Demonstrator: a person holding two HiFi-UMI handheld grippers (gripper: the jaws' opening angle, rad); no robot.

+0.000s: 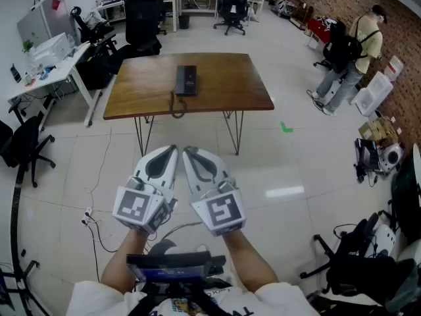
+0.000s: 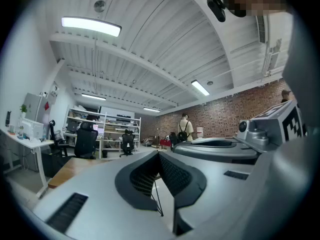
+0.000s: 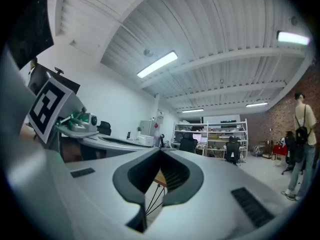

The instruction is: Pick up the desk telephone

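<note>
A black desk telephone point(image 1: 186, 80) lies near the middle of a brown wooden table point(image 1: 223, 91), its coiled cord point(image 1: 177, 105) trailing to the table's front edge. My left gripper point(image 1: 172, 149) and right gripper point(image 1: 187, 151) are held side by side over the floor, well short of the table. Both are shut with nothing between the jaws. In the left gripper view the shut left gripper point(image 2: 159, 153) points level across the room, with a strip of the table point(image 2: 67, 170) at the left. In the right gripper view, the table's legs point(image 3: 152, 199) show below the closed right gripper point(image 3: 160, 151).
Black office chairs point(image 1: 143, 15) and white desks point(image 1: 46, 68) stand behind and left of the table. A person point(image 1: 352, 54) stands at the right by the brick wall. Cables point(image 1: 99, 226) lie on the tiled floor near my feet. More chairs and gear point(image 1: 368, 262) crowd the lower right.
</note>
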